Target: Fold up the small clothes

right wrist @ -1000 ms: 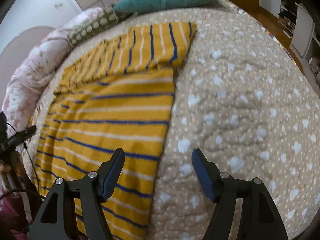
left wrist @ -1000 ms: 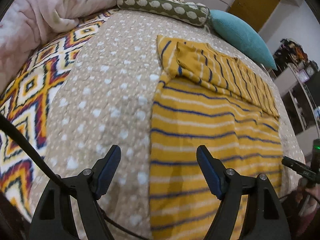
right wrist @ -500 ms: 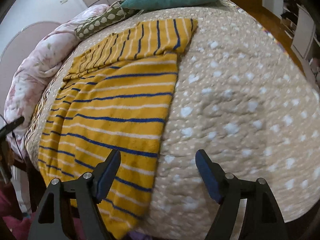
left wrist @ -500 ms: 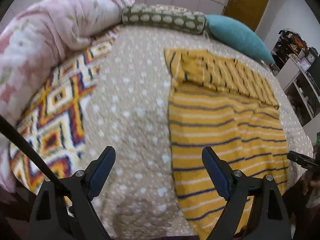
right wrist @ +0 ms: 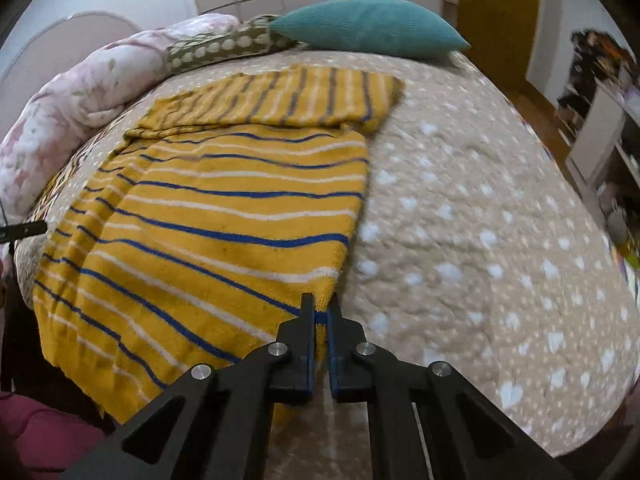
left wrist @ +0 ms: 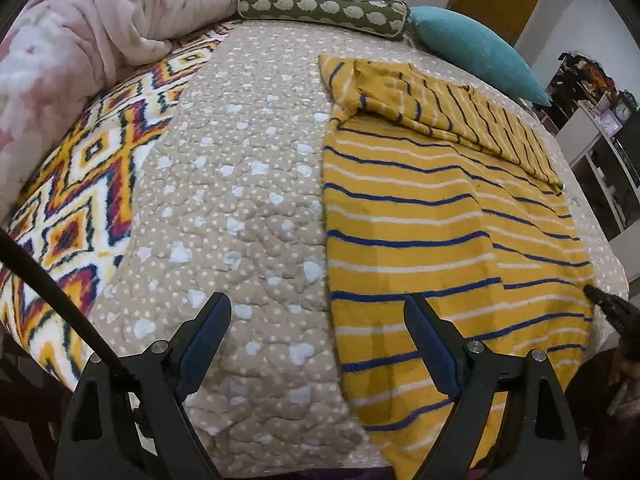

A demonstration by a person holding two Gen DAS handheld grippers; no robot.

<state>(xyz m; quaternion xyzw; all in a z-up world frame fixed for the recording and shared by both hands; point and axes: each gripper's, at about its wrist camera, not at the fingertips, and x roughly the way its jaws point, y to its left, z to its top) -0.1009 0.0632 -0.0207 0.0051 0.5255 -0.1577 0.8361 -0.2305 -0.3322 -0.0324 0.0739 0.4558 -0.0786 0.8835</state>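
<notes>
The yellow striped garment lies flat on the beige quilt. The right gripper pinches its near right edge; the left gripper hangs spread over its left edge.

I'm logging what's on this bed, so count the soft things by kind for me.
Yellow striped knit garment: 1
Pillows, teal cushion and olive patterned bolster: 2
Covers, pink floral comforter, geometric fleece blanket, beige dotted quilt: 3
Total: 6

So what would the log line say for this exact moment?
step: grasp side edge | right tongs: shut on yellow striped garment | left tongs: open, above quilt, beside garment's other edge
</notes>
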